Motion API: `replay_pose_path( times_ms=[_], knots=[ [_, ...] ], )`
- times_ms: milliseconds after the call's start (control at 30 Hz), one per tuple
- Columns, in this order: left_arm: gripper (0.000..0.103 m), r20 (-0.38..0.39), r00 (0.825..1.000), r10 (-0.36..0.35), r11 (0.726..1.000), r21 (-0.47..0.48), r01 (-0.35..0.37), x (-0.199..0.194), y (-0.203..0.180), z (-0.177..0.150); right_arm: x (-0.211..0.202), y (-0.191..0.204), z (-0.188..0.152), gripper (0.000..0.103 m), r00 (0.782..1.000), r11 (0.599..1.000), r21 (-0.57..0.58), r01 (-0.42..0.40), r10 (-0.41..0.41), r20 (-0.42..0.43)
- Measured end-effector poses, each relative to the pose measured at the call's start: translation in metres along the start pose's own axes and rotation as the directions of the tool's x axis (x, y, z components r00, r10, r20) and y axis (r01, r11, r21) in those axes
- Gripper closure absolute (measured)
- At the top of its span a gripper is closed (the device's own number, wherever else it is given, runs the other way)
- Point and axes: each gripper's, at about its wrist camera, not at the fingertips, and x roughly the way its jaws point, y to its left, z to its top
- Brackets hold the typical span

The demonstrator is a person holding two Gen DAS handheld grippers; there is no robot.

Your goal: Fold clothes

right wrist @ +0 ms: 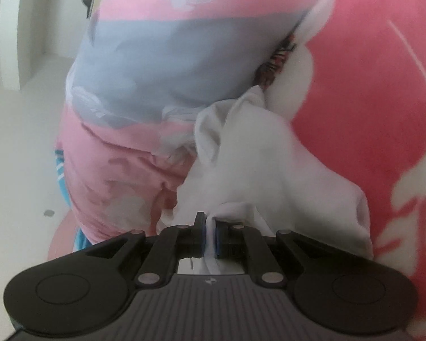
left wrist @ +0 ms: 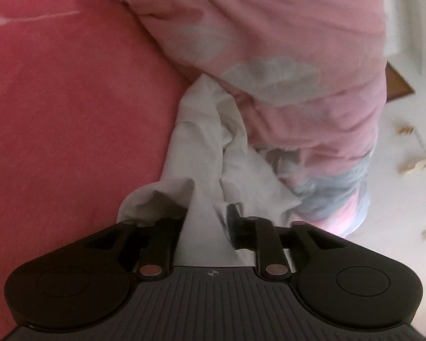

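The folding is, as I judge it, only at its beginning. The white thin cotton garment (left wrist: pixel 201 147) is lying crumpled in loose ridges on the deep pink bed cover (left wrist: pixel 65 119), and no flat panel or clean fold line is showing in either view.

In the left wrist view the left gripper (left wrist: pixel 206 218) is standing with its jaws apart, and the white cloth is running up between them toward 12 o'clock. The pads are not pressing on it, as far as I can see, so this side is not gripping.

In the right wrist view the right gripper (right wrist: pixel 210 238) is pinching a thin bunch of the same white garment (right wrist: pixel 258 153) between its blue pads (right wrist: pixel 203 237), with the jaws nearly together. From there the cloth is spreading toward 1 o'clock.

A rumpled pale pink quilt with grey-blue and white patches (right wrist: pixel 133 91) is lying just beside the garment, at 10 to 11 o'clock from the right gripper, and is touching it along one edge.

What is left seems to be nearly everything: spreading the garment flat, then making every fold. The pictures are blurred, so I cannot tell what kind of garment it is.
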Motion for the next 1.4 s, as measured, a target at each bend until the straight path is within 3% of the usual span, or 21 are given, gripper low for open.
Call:
replay_pose_path(
  times_ms=[67,100,133,267,367,467,667,767,900,1000,1067,1200,1400],
  knots=[
    [0.036,0.022,1.0,-0.012,0.999,-0.033,0.012,-0.011,-0.001,0.002,-0.002,0.008,0.001,0.074,0.999,0.999,-0.01,0.039,-0.039,-0.015],
    [0.028,0.035,0.999,-0.016,0.999,-0.048,0.018,-0.016,-0.002,0.003,-0.004,0.012,0.001,0.068,0.999,0.999,-0.005,0.05,-0.05,-0.018],
    [0.021,0.048,0.999,-0.021,0.998,-0.06,0.024,-0.023,-0.003,0.003,-0.008,0.016,0.001,0.058,0.998,0.998,0.002,0.062,-0.061,-0.017],
    [0.009,0.095,0.995,-0.02,0.996,-0.089,0.028,-0.046,-0.006,0.005,-0.027,0.03,0.0,0.031,0.993,0.993,-0.004,0.121,-0.121,0.002],
    [0.008,0.143,0.99,0.001,0.996,-0.089,0.011,-0.062,-0.007,0.001,-0.042,0.032,0.001,0.029,0.981,0.981,0.005,0.194,-0.194,0.019],
    [0.008,0.156,0.988,0.009,0.997,-0.077,0.003,-0.079,-0.006,-0.007,-0.062,0.029,0.0,0.029,0.976,0.976,0.048,0.213,-0.215,0.041],
    [0.008,0.102,0.994,-0.037,0.999,0.028,0.034,-0.107,-0.01,-0.059,-0.115,0.019,-0.034,0.029,0.983,0.973,0.173,0.151,-0.165,0.074],
    [0.008,0.063,0.998,-0.023,0.995,0.103,0.016,-0.108,-0.01,-0.092,-0.139,0.013,-0.059,0.028,0.98,0.965,0.199,0.17,-0.187,0.069],
    [0.008,0.03,1.0,-0.001,0.995,0.103,-0.002,-0.094,-0.006,-0.124,-0.153,0.011,-0.087,0.029,0.98,0.955,0.238,0.177,-0.194,0.051],
    [0.008,0.068,0.997,0.029,0.994,0.101,-0.036,-0.081,-0.002,-0.137,-0.149,0.018,-0.104,0.028,0.986,0.961,0.23,0.155,-0.164,0.023],
    [0.008,0.121,0.992,0.036,0.991,0.122,-0.051,-0.074,-0.004,-0.141,-0.137,0.021,-0.11,0.029,0.978,0.958,0.198,0.206,-0.211,0.003],
    [0.001,0.182,0.983,0.034,0.979,0.19,-0.069,-0.061,-0.011,-0.146,-0.121,0.028,-0.105,0.027,0.968,0.96,0.141,0.242,-0.249,0.039],
    [0.0,0.265,0.964,0.0,0.988,0.15,-0.042,-0.053,-0.009,-0.141,-0.103,0.026,-0.097,0.028,0.963,0.966,0.126,0.225,-0.24,0.125]
  ],
)
